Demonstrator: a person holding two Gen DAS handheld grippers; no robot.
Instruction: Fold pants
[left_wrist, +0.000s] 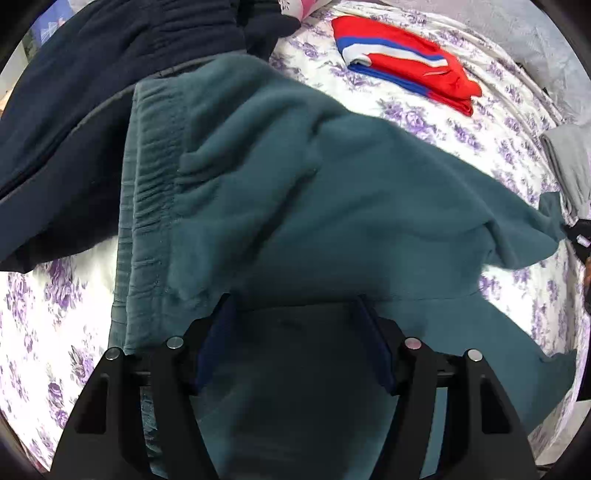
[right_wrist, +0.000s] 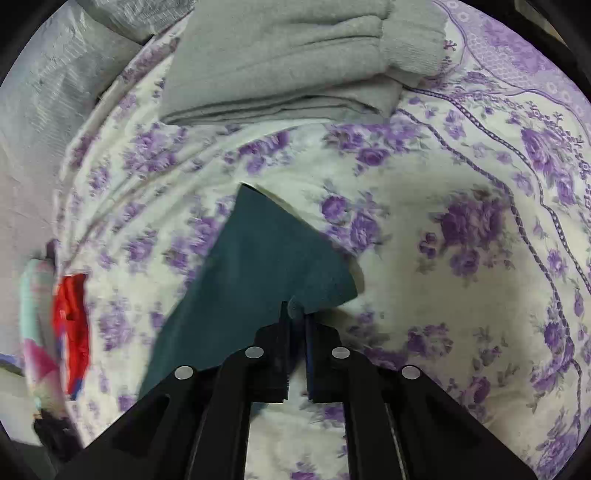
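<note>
The pants (left_wrist: 295, 192) are plain teal; the sheet (right_wrist: 424, 229) is white with purple flowers (darker purple border). Folded shorts (left_wrist: 402, 59) are red with blue-white stripes; another garment (left_wrist: 92, 92) is navy; a folded one (right_wrist: 280, 62) is grey.

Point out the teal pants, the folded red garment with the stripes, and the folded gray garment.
teal pants (left_wrist: 295, 184): left wrist view, on the seat fabric right of the waistband.
red garment (left_wrist: 402, 59): left wrist view, on its red top panel.
gray garment (right_wrist: 280, 62): right wrist view, on its folded top layer.
</note>
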